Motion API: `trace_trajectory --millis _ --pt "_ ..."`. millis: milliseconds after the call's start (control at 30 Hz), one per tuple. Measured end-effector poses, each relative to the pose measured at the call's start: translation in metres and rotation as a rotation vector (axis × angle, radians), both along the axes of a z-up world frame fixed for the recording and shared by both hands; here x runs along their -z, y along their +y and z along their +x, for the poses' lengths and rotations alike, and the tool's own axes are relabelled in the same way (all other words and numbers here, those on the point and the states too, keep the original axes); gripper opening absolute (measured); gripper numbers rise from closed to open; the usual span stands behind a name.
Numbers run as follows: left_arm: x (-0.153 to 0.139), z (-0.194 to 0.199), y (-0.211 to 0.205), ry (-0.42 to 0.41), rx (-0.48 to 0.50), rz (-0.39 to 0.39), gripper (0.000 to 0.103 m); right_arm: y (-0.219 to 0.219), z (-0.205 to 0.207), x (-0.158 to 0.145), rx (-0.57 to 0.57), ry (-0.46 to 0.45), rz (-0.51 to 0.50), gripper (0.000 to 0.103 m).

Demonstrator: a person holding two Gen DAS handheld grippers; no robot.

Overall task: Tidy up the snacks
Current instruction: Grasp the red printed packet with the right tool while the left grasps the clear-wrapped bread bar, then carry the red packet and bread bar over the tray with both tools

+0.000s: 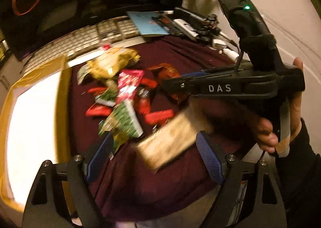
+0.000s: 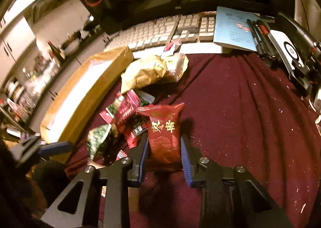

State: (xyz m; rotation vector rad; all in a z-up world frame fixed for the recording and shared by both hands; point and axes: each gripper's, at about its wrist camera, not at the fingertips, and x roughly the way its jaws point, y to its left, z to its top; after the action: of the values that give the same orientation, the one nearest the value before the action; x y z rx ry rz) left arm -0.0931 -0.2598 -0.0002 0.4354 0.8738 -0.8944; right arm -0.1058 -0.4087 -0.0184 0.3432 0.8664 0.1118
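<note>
- One dark red snack bag with gold letters, standing between two blue jaws.
- One big crinkly gold bag at the far end of the snack pile.
- Two green packets that can be told apart, near the middle of the pile.
- One pink-red packet on top of the pile.
- Several small bright red packets; they are too blurry to count.
- One tan packet, blurry, near the left gripper.
- One cardboard box on the left.
- One keyboard at the far side of the desk.
- One blue booklet on the far right.
- One dark red cloth under everything.
</note>
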Motion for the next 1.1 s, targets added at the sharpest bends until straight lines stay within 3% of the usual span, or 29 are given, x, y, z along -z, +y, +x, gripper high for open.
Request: trace_trajectory --millis 200,333,467,533,567,600,700,800,833,967,1100 --pt "0.007 -0.008 -0.027 -0.021 0.141 0.044 0.085 -0.022 -0.010 -0.004 0.086 -0.055 0.070 0.030" --pt "0.007 -0.024 -0.026 -0.002 0.232 0.013 0.085 -0.032 -0.013 -0.002 0.139 -0.063 0.094 0.030" --pt "0.028 -0.027 -0.040 -0.101 0.188 0.137 0.085 -0.035 -0.011 0.000 0.141 -0.065 0.103 0.030" --pt "0.029 -0.024 -0.036 -0.100 0.183 0.111 0.082 -0.033 -0.011 0.000 0.139 -0.069 0.101 0.030" --pt "0.029 -0.022 -0.032 -0.096 0.176 0.110 0.071 -0.034 -0.011 0.000 0.138 -0.067 0.103 0.030" --pt "0.030 -0.021 -0.027 -0.084 0.168 0.110 0.068 -0.034 -0.011 0.001 0.139 -0.067 0.105 0.030" --pt "0.029 -0.018 -0.010 -0.075 0.156 0.090 0.064 -0.036 -0.014 0.001 0.141 -0.069 0.120 0.030" --pt "0.027 -0.006 -0.001 -0.021 0.082 0.063 0.047 -0.035 -0.014 0.000 0.145 -0.077 0.114 0.030" --pt "0.027 -0.003 0.001 -0.011 0.061 0.046 0.036 -0.034 -0.014 0.000 0.147 -0.080 0.104 0.030" --pt "0.028 -0.002 0.006 0.023 0.015 -0.011 0.035 -0.023 -0.019 -0.005 0.152 -0.112 0.030 0.030" --pt "0.013 0.003 0.024 0.101 -0.018 -0.169 0.035 -0.021 -0.025 -0.011 0.164 -0.157 0.024 0.030"
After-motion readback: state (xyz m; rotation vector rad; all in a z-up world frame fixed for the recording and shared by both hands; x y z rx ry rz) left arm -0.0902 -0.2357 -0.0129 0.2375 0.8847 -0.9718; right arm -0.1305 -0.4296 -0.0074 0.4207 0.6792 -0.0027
